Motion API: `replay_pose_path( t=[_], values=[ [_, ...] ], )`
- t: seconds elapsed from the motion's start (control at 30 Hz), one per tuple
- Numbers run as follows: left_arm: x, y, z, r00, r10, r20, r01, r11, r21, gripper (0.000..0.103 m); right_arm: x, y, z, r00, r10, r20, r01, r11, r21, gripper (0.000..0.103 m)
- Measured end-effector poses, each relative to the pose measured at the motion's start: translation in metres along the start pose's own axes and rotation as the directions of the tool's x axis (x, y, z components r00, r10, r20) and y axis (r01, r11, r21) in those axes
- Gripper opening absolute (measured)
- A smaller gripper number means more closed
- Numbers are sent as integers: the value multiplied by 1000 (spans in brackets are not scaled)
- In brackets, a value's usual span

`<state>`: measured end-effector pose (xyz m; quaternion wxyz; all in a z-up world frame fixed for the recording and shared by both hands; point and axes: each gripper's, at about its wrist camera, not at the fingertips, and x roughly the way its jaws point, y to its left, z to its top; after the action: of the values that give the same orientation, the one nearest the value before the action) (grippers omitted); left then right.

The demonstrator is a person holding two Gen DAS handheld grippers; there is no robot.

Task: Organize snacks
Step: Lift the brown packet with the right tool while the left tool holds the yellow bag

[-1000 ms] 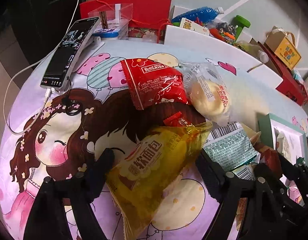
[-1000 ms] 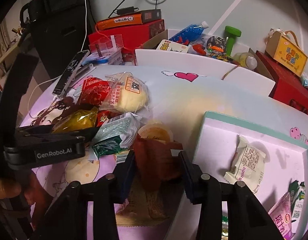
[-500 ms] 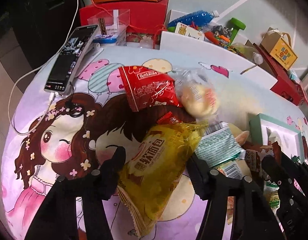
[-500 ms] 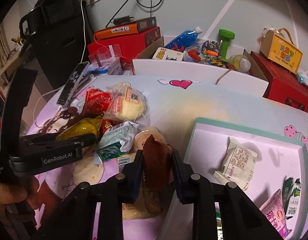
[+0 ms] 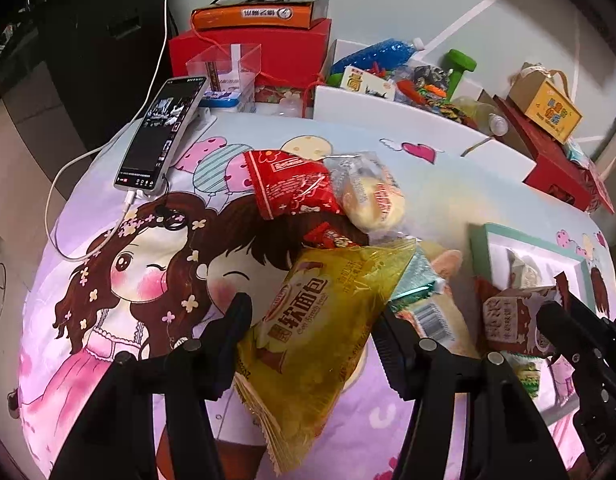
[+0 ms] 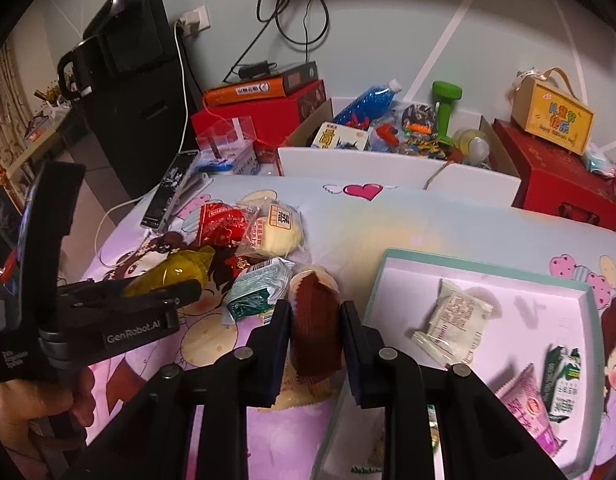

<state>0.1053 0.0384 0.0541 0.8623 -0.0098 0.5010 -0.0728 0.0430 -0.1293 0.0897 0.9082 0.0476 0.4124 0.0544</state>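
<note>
The left gripper (image 5: 308, 320) pinches a yellow bread packet (image 5: 328, 320) between its two black fingers, and the packet hangs above the cartoon tablecloth (image 5: 120, 280). The right gripper (image 6: 314, 316) is pressed tight on a brown snack packet (image 6: 314, 328), which stands upright between the fingers, just left of the near-left corner of the teal-rimmed box (image 6: 484, 272). Inside this box lie a pale wrapped cake (image 6: 452, 328), a pink sachet (image 6: 528, 404) and a small green and white carton (image 6: 562, 380). On the cloth, farther than the two grippers, a small pile of snacks remains: a red packet (image 5: 292, 188), a clear-wrapped yellow bun (image 5: 372, 200) touching its right side, a green and white packet (image 6: 260, 292) nearer, and a small red candy (image 6: 238, 262) between them. A phone (image 5: 162, 132) with a white cable lies at the far left edge of the table. In the right wrist view a hand (image 6: 32, 400) holds the handle of the left gripper at the near left.
</note>
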Motion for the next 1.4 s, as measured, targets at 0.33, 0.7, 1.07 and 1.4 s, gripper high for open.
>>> replay_pose_path(
  t=[0.33, 0.7, 1.07, 1.4],
  values=[
    [-14, -22, -10, 1000, -22, 16, 22, 999, 36, 61, -25, -17, -8, 1000, -12, 23, 11, 1000, 29, 20],
    [8, -13, -18, 999, -8, -49, 7, 1000, -26, 61, 14, -5, -13, 999, 40, -29, -40, 999, 3, 21],
    [25, 12, -20, 996, 0, -90, -10, 994, -110, 61, 44, 23, -8, 999, -1, -49, -4, 995, -96, 51],
    [35, 18, -20, 994, -12, -111, -3, 991, -136, 61, 73, 32, -16, 993, -85, -79, 70, 982, -173, 51]
  ],
)
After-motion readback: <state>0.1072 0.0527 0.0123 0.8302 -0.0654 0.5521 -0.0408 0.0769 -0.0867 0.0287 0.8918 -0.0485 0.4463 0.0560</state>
